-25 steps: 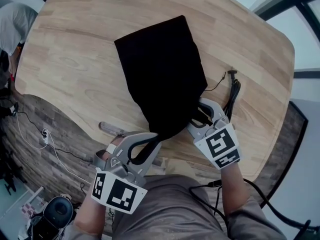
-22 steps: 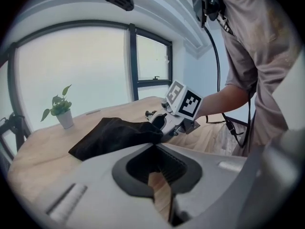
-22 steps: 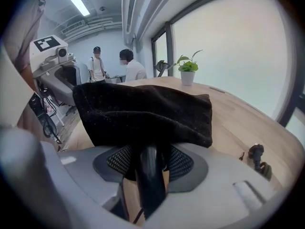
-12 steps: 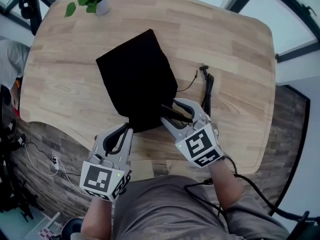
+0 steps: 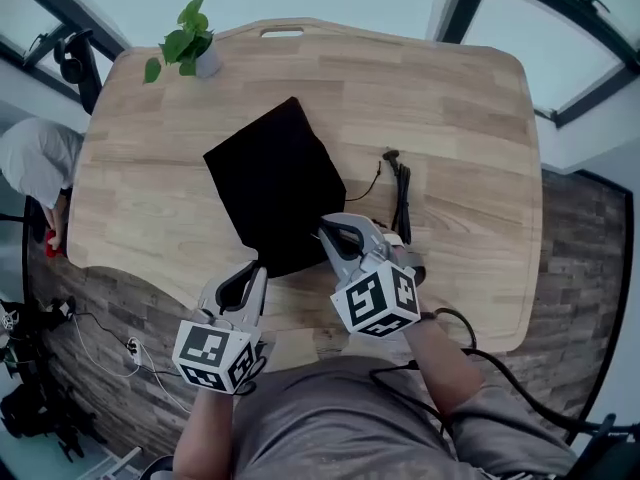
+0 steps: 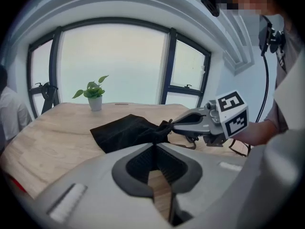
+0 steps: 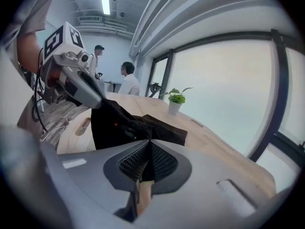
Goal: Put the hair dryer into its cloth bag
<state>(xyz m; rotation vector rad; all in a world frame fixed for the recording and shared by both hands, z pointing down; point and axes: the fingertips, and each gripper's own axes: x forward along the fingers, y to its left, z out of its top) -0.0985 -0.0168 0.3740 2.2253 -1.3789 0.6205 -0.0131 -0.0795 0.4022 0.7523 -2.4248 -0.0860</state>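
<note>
The right gripper (image 5: 328,230) has lifted, and its jaws have just closed on the mouth of the cloth bag (image 5: 272,173).

Head view: the bag lies on the table (image 5: 460,108) with its mouth toward 6 o'clock. The left gripper (image 5: 260,268) pinches the bag's 6 o'clock corner. A black cord (image 5: 402,193) lies at the bag's 3 o'clock.

Left gripper view: the jaws are together on the hem.

Right gripper view: the jaws are clamped on black cloth.

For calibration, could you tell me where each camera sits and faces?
Head view: head-mounted, steeply down at table, cloth bag; left gripper, right gripper, lap show.
Left gripper view: along jaws shut on bag, toward windows; right gripper shows.
Right gripper view: along jaws just closed on bag; left gripper shows.
All share bag, plant.
</note>
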